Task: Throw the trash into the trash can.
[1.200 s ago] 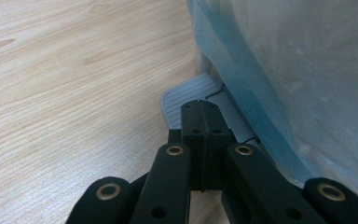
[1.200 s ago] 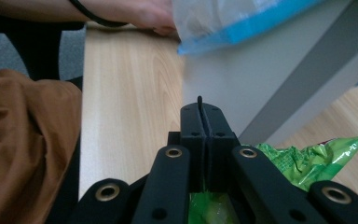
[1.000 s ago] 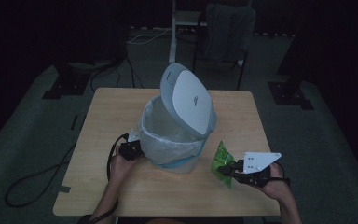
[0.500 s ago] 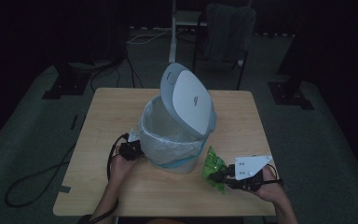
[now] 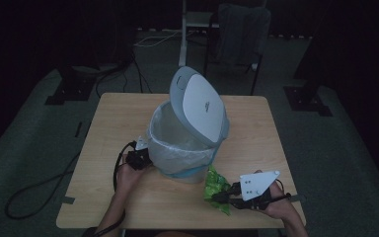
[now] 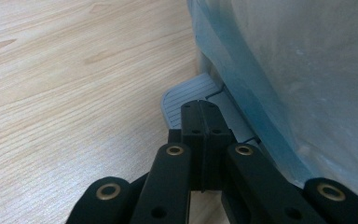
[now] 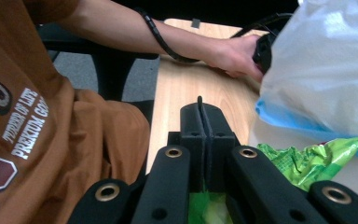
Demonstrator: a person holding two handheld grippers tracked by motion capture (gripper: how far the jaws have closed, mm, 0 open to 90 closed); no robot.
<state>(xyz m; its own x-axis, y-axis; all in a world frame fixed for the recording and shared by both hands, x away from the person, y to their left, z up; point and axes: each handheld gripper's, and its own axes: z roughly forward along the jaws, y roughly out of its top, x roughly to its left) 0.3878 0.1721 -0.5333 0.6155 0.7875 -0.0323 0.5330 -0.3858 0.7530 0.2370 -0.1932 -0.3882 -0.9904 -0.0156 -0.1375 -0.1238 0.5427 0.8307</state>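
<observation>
A grey pedal bin (image 5: 187,148) lined with a clear bag stands mid-table, its lid (image 5: 200,106) raised. My left gripper (image 5: 140,159) is shut at the bin's left foot. In the left gripper view its closed tips (image 6: 200,109) lie over the ribbed grey pedal (image 6: 186,93), beside the bag (image 6: 303,70). My right gripper (image 5: 218,197) is shut on a crumpled green wrapper (image 5: 216,183) just in front of the bin on the right. In the right gripper view the wrapper (image 7: 317,158) spills out beside the closed jaws (image 7: 200,109), close to the bag (image 7: 326,60).
The wooden table (image 5: 118,118) has bare room behind and to the left of the bin. A black cable (image 5: 116,170) trails from the left gripper along the forearm. On the dark floor behind the table stand a chair (image 5: 237,29) and stand feet.
My right gripper has carried the green wrapper leftward, closer to the front of the bin. The left gripper and the raised lid have stayed where they were.
</observation>
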